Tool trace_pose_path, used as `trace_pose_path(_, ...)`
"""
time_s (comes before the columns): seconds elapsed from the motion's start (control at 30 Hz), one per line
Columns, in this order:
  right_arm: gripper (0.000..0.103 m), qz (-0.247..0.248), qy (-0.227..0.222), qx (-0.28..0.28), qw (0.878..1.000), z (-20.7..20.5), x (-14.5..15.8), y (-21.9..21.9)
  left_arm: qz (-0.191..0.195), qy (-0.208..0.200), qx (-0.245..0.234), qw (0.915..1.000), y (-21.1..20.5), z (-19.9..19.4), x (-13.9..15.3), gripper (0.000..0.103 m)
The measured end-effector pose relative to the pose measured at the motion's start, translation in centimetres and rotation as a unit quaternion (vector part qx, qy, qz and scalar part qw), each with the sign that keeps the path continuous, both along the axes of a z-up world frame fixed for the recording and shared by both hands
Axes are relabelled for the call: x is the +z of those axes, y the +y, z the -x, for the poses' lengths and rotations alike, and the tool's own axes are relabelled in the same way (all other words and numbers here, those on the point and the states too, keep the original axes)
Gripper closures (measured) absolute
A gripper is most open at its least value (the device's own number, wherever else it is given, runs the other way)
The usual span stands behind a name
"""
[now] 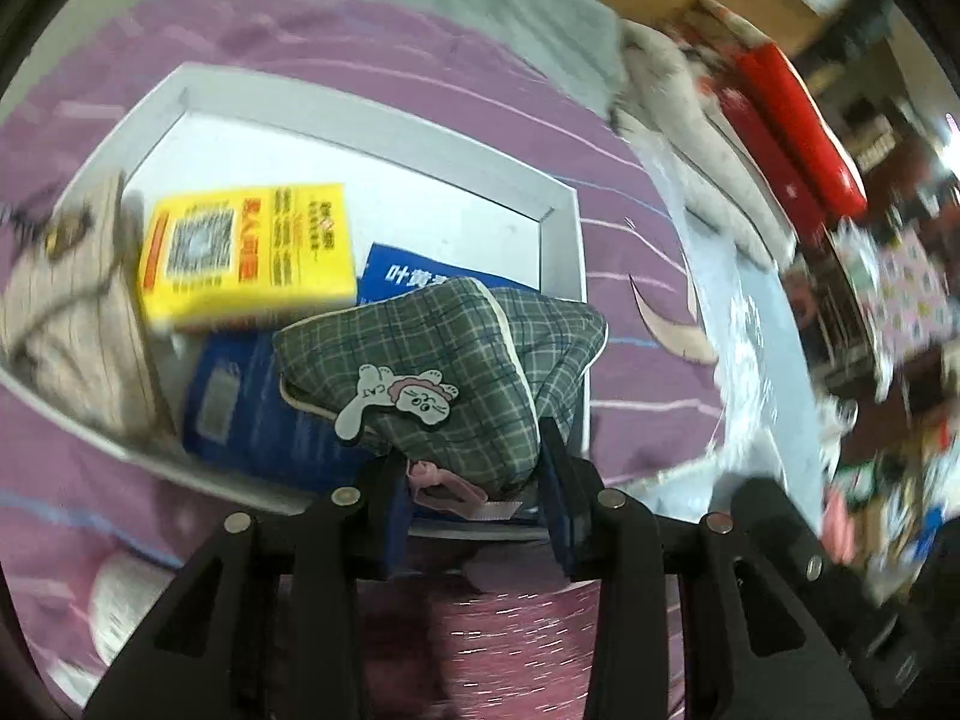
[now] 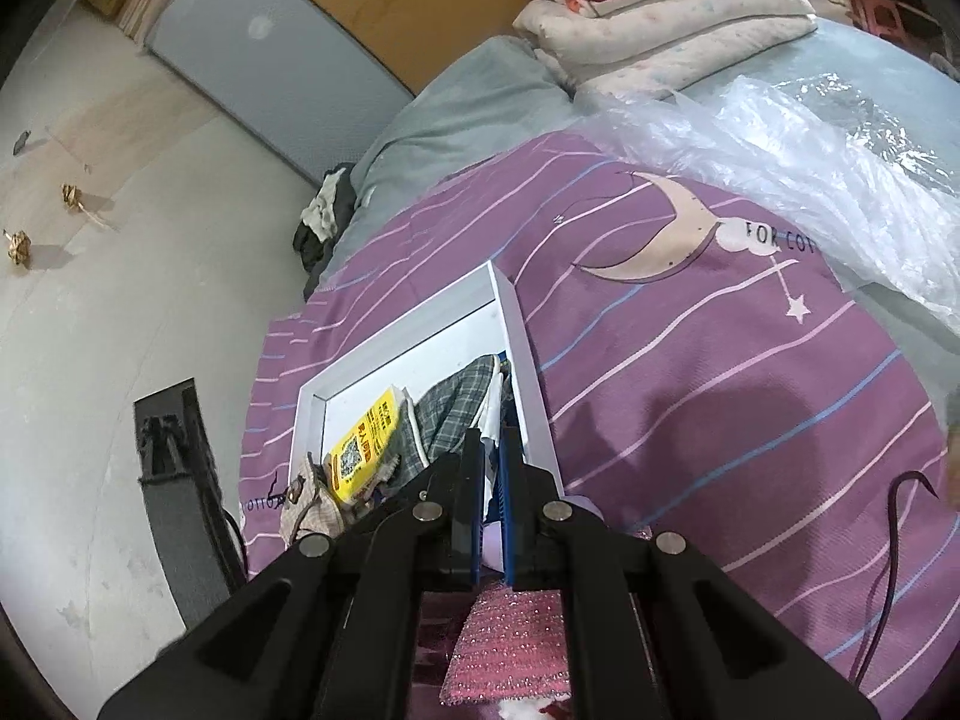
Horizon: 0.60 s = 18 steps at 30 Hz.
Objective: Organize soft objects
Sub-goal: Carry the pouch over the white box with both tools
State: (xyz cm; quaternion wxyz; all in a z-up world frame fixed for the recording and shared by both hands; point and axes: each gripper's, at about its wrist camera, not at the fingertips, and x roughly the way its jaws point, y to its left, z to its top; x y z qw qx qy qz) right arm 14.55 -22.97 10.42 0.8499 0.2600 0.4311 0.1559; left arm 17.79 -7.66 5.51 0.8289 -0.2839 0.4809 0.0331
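Observation:
A green plaid pouch with a cartoon patch lies in a white tray on a purple striped bedcover. My left gripper has its fingers around the pouch's near end by a pink loop and grips it. The tray also holds a yellow box, blue packets and a beige cloth item. In the right wrist view the tray is just ahead with the pouch and yellow box. My right gripper is nearly shut above the tray's near corner, nothing seen between its fingers.
Folded white and red blankets are stacked at the bed's far end. A clear plastic bag lies on the bed to the right. A pink glittery cloth sits under the gripper. Bare floor lies left of the bed.

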Motion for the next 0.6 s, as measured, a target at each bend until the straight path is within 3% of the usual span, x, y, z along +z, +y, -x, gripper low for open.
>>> trace_pose_path(0.13, 0.100, 0.012, -0.004, -0.007, 1.000, 0.2, 0.3, -0.3, 0.028, 0.012, 0.016, 0.9994, -0.4, 0.1, -0.1, 0.063)
trace_pose_path(0.3, 0.100, 0.017, -0.001, -0.007, 1.000, 0.0, 0.3, -0.2, 0.086, 0.022, -0.015, 0.9959, 0.5, 0.4, -0.5, 0.057)
trace_pose_path(0.37, 0.100, 0.021, -0.002, -0.007, 1.000, -0.1, 0.4, -0.2, 0.097, 0.011, -0.026, 0.9949, 1.0, 1.0, 0.3, 0.039)
trace_pose_path(0.4, 0.100, 0.022, -0.002, -0.007, 1.000, -0.1, 0.4, -0.2, 0.106, 0.001, -0.038, 0.9936, 1.3, 1.5, 1.0, 0.036)
trace_pose_path(0.53, 0.100, 0.026, -0.006, -0.010, 1.000, -0.2, 0.9, -0.1, 0.103, -0.034, -0.061, 0.9923, 2.9, 2.8, 3.4, 0.036)
trace_pose_path(0.6, 0.100, 0.030, -0.009, -0.012, 0.999, -0.4, 1.2, 0.0, 0.073, -0.051, -0.049, 0.9948, 4.2, 2.9, 4.7, 0.039)
